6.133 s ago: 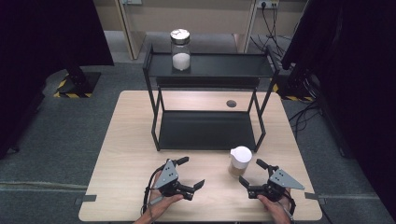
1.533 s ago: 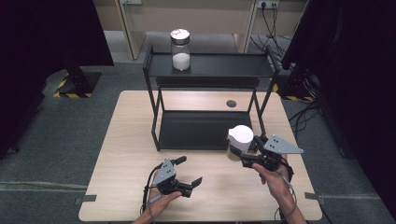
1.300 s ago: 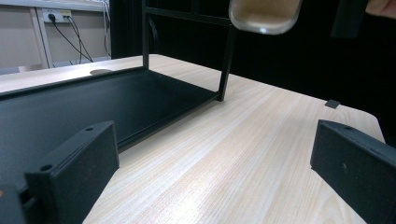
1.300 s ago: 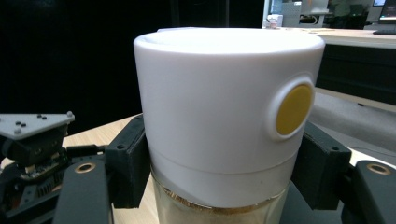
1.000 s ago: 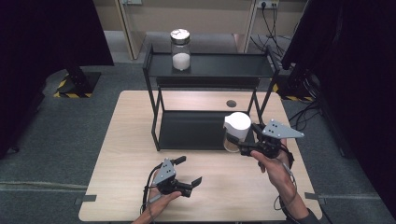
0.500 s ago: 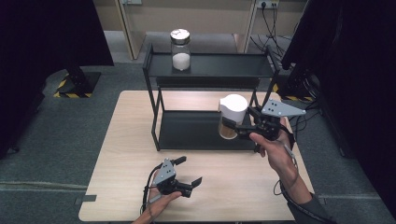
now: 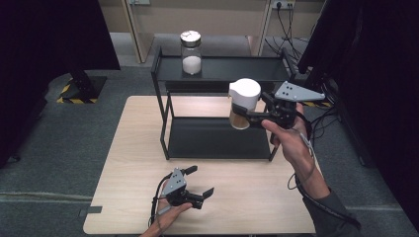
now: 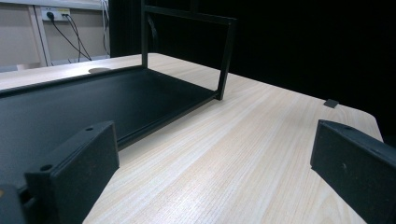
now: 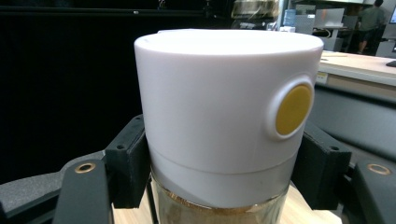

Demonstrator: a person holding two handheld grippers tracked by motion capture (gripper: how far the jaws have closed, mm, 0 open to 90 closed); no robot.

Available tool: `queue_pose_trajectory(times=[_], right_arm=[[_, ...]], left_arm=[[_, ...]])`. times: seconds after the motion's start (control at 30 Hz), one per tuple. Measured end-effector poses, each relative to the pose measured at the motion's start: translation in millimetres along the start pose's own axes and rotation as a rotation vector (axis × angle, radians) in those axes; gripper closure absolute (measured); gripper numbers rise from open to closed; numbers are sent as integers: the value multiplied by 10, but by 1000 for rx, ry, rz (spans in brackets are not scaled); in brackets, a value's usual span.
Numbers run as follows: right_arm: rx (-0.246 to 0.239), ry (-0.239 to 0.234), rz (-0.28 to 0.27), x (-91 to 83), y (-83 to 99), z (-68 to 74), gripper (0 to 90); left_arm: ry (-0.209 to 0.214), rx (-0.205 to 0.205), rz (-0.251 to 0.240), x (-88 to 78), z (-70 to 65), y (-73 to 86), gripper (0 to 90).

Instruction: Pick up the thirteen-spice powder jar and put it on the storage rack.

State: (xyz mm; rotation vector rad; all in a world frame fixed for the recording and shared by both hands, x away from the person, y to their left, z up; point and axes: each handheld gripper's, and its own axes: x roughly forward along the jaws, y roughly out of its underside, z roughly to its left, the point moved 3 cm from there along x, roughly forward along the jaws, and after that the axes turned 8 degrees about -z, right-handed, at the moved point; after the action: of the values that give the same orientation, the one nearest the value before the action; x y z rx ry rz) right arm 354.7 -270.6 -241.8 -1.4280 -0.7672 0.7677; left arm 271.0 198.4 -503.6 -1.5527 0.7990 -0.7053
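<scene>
**White-lidded jar held up in front of the black rack**

The jar with the white lid (image 7: 243,102) is off the table, clamped between the jaws of the right gripper (image 7: 252,116). In the high view it hangs in front of the right half of the black two-tier rack (image 7: 217,138), below the rack's top shelf and above its bottom tray, upright, with brownish contents showing through the glass under the lid. In the right gripper view the lid (image 9: 224,107) is close to the camera, a round yellow button (image 9: 293,109) on its side, and the two black pads (image 9: 127,161) press against the jar from either side just where the lid meets the glass.

The right hand (image 7: 286,136) reaches in from the rack's right front corner, with the grey three-cornered plate of its gripper near the rack's right post.

On the rack's top shelf, toward its left end, stands a glass jar with a metal lid (image 7: 191,52), partly filled with something white.

The left gripper (image 7: 193,185) lies low on the wooden table (image 7: 133,163), in front of the rack and left of its middle, its jaws spread apart with nothing between them. In the left gripper view, bare tabletop lies between the two jaws, and the rack's bottom tray (image 8: 70,107) sits just beyond.
</scene>
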Motion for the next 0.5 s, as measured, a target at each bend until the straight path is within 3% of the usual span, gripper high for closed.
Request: queue_pose_trajectory(times=[0.5], right_arm=[[-1, 18, 8, 265, -423, -65, 309]], left_arm=[[-4, -7, 1, -2, 17, 7, 4]])
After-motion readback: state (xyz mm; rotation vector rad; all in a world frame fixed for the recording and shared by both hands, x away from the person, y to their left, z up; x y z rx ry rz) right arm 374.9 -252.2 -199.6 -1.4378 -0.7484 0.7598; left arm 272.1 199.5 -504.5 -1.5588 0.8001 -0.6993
